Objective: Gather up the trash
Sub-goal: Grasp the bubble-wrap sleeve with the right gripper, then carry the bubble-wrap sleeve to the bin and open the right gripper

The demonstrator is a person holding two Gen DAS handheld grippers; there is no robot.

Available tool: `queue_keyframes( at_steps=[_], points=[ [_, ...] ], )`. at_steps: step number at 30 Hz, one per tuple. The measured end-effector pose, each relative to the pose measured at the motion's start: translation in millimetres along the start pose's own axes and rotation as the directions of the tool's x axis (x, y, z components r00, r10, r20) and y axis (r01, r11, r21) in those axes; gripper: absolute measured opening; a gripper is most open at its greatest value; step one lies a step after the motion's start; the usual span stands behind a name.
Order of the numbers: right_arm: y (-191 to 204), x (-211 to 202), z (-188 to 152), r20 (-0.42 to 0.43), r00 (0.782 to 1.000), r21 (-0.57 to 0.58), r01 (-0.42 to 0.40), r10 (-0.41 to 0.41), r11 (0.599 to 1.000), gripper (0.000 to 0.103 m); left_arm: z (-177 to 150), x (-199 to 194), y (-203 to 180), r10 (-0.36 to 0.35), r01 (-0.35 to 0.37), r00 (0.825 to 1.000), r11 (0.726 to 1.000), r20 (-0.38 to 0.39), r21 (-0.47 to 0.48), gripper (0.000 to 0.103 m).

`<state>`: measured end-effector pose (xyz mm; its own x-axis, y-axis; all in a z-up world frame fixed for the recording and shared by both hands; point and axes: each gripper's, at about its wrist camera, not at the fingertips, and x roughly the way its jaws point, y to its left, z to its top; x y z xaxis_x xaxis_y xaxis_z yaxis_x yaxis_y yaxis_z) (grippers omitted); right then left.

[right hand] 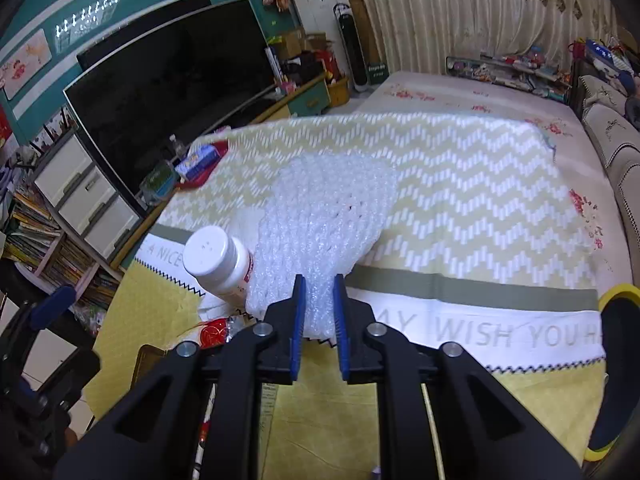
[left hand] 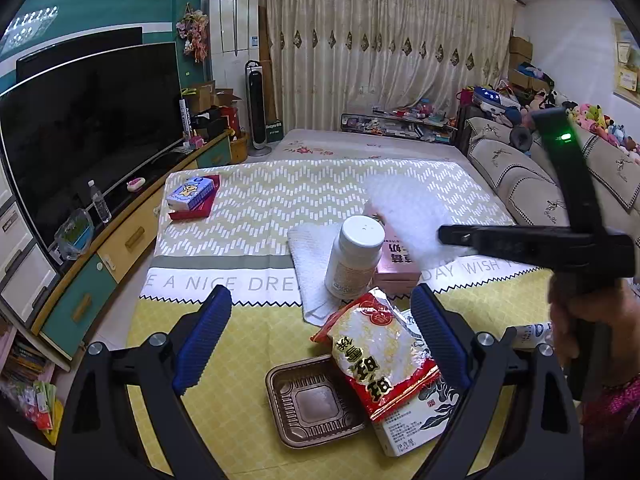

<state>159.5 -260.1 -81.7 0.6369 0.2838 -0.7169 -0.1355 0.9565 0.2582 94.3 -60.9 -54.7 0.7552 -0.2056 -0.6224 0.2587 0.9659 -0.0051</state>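
Note:
My right gripper (right hand: 319, 294) is shut on a sheet of white bubble wrap (right hand: 320, 216) and holds it up over the table; the sheet shows blurred in the left wrist view (left hand: 412, 208), with the right gripper (left hand: 444, 235) beside it. My left gripper (left hand: 320, 312) is open and empty, above a red and white snack bag (left hand: 384, 356), a brown plastic tray (left hand: 312, 404) and a white printed box (left hand: 416, 420). A white pill bottle (left hand: 354, 256) stands on a white towel (left hand: 310, 268); the bottle also shows in the right wrist view (right hand: 222, 260).
A pink box (left hand: 398, 264) lies behind the bottle. A tissue pack on a red tray (left hand: 194, 196) sits at the far left of the table. A TV and cabinet (left hand: 88, 128) stand left, a sofa (left hand: 520, 176) right. A yellow-rimmed round object (right hand: 618, 364) is at right.

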Motion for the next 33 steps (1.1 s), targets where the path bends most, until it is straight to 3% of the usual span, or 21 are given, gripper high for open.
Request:
queue_keyframes(
  at_steps=[8, 13, 17, 22, 24, 28, 31, 33],
  points=[
    [-29.3, -37.6, -9.4, 0.059, 0.997, 0.02, 0.058, -0.059, 0.998, 0.013, -1.8, 2.9, -10.2, -0.008, 0.008, 1.0, 1.0, -0.007, 0.021, 0.09],
    [-78.5, -66.1, -28.8, 0.073, 0.983, 0.087, 0.162, -0.168, 0.983, 0.013, -1.5, 8.8, -13.4, -0.014, 0.015, 1.0, 1.0, -0.02, 0.025, 0.09],
    [-134.0, -90.2, -50.3, 0.053, 0.958, 0.181, 0.269, -0.283, 0.946, 0.013, -0.2, 12.5, -18.0, -0.018, 0.019, 1.0, 0.999, -0.026, 0.031, 0.09],
    [-210.1, -110.9, -85.0, -0.027, 0.903, 0.315, 0.415, -0.429, 0.854, 0.014, 1.2, 20.1, -25.6, -0.018, 0.02, 0.999, 0.999, -0.036, 0.043, 0.09],
    [-234.2, -113.3, -98.1, -0.062, 0.883, 0.351, 0.456, -0.466, 0.818, 0.014, 2.8, 23.0, -28.5, -0.017, 0.019, 0.999, 0.999, -0.043, 0.047, 0.09],
    [-265.6, -103.1, -112.1, -0.121, 0.867, 0.386, 0.49, -0.484, 0.782, 0.015, 5.3, 28.3, -33.9, -0.024, 0.026, 0.998, 0.998, -0.056, 0.053, 0.09],
    [-283.8, -93.0, -118.7, -0.153, 0.859, 0.407, 0.505, -0.489, 0.761, 0.024, 7.4, 32.0, -35.4, -0.024, 0.027, 0.998, 0.998, -0.06, 0.058, 0.09],
    [-290.4, -87.7, -120.1, -0.158, 0.856, 0.428, 0.508, -0.492, 0.747, 0.037, 9.6, 34.3, -35.6, -0.028, 0.031, 0.998, 0.998, -0.064, 0.058, 0.09]
  ],
)
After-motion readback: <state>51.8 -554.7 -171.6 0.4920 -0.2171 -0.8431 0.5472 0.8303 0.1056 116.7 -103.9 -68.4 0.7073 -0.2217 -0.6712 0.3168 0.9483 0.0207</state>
